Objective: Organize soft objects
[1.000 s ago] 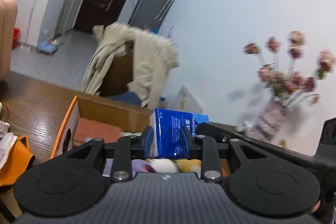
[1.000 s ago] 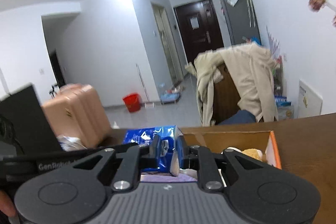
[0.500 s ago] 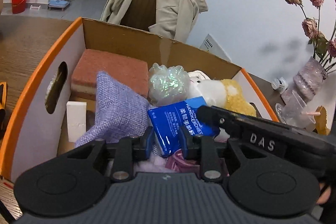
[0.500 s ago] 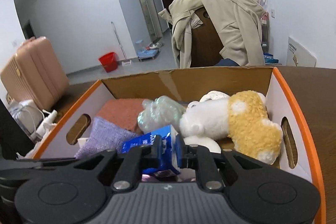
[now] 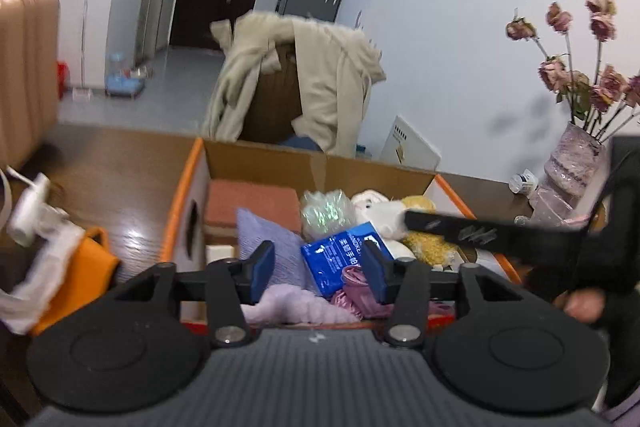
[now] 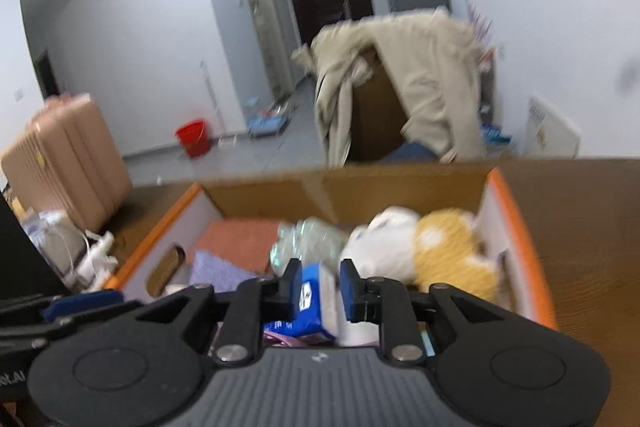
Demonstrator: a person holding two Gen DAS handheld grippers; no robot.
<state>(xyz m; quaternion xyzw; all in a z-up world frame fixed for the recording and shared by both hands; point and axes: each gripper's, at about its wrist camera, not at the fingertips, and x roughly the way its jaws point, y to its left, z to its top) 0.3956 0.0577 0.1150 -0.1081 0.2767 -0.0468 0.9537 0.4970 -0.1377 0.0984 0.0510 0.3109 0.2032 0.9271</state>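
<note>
The left gripper (image 5: 318, 269) has its two blue fingers wide apart and holds nothing. Between them, a bit farther on, you can see the blue tissue pack (image 5: 340, 261). It lies loose inside the cardboard box (image 5: 320, 163), leaning on the other soft things.

The right gripper (image 6: 320, 285) is open too, but with a smaller gap. The same blue tissue pack (image 6: 310, 301) sits in that gap, near the left finger. It is hard to tell if the finger touches it. The picture here is a little blurry.

Around the pack, the box is full. A purple knit cloth (image 5: 268, 247) lies to the left, with a reddish-brown cushion (image 5: 252, 203) behind it. A shiny clear bag (image 5: 326, 213) sits in the middle. A white and yellow plush toy (image 6: 420, 251) lies on the right side. Soft pink fabric (image 5: 296, 305) is at the near edge.

The box has orange edges and stands on a dark wooden table (image 6: 592, 219). To the right of the box is a vase of dried roses (image 5: 572, 163). To the left is an orange thing with white cloth (image 5: 60, 267). Behind the table, a beige coat (image 5: 332, 83) hangs over a chair.
</note>
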